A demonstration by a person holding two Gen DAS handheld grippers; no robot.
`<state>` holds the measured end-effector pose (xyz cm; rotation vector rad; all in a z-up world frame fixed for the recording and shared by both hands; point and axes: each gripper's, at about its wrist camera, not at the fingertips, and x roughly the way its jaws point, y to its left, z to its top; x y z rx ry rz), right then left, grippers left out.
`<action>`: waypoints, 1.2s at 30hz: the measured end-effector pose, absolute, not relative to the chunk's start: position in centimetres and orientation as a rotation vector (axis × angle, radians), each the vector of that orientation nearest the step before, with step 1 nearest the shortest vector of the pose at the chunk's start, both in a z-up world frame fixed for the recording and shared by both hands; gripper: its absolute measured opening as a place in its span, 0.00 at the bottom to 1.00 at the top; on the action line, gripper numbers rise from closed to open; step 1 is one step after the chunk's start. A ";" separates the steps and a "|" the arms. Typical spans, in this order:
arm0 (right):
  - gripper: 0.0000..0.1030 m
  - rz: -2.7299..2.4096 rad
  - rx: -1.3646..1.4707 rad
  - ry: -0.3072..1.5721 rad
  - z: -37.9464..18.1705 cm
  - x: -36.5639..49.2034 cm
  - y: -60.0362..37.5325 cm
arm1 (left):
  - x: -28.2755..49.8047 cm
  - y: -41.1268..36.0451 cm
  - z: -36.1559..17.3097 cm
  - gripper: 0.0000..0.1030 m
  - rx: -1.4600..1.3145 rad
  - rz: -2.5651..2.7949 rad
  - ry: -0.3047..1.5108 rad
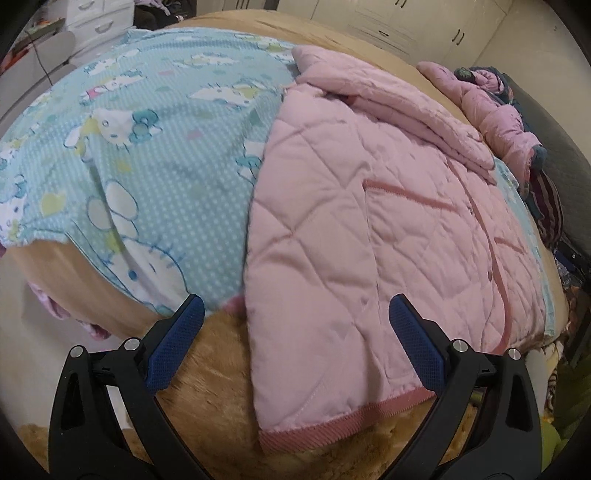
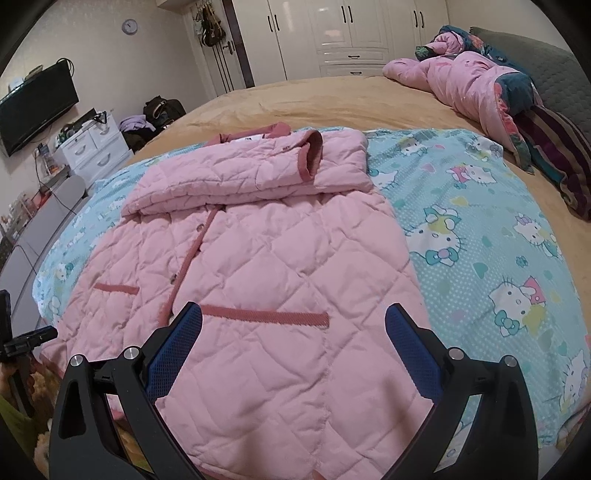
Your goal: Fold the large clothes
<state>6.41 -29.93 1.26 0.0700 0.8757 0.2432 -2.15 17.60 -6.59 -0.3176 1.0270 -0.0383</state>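
Observation:
A pink quilted jacket [image 2: 258, 266] lies front-up on a light blue cartoon-print sheet [image 2: 480, 240] on the bed, its sleeves folded across the chest near the collar. It also shows in the left wrist view [image 1: 369, 229]. My left gripper [image 1: 295, 314] is open, hovering over the jacket's hem corner at the bed's edge. My right gripper [image 2: 293, 321] is open, above the jacket's lower front near the dark pink pocket trim [image 2: 266, 315]. Neither holds anything.
The blue sheet [image 1: 166, 147] lies on a tan bedspread [image 2: 314, 99]. A crumpled pink and dark quilt [image 2: 480, 85] sits at the headboard end. White drawers [image 2: 96, 151], a wall TV [image 2: 33, 107] and wardrobes [image 2: 351, 33] stand beyond the bed.

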 end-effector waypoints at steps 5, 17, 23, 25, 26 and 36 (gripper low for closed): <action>0.96 0.232 0.074 0.893 0.7 6.0 -30.6 | -2.3 17.4 -7.5 0.91 -0.329 -0.066 1.053; 0.96 0.208 0.060 0.983 -1.5 4.6 -33.3 | -1.7 15.2 -8.0 0.66 -0.264 -0.086 1.057; 0.96 0.189 0.063 1.050 -3.1 3.8 -35.0 | -1.8 15.0 -7.5 0.42 -0.251 -0.077 1.028; 0.96 0.182 0.057 1.079 -3.8 3.3 -35.7 | -1.9 15.1 -7.0 0.27 -0.245 -0.069 1.008; 0.96 0.182 0.058 1.092 -4.1 3.0 -36.0 | -1.9 15.1 -6.7 0.24 -0.246 -0.069 1.000; 0.96 0.264 0.110 1.222 -7.2 0.6 -36.6 | -1.4 14.1 -3.5 0.18 -0.224 -0.096 0.920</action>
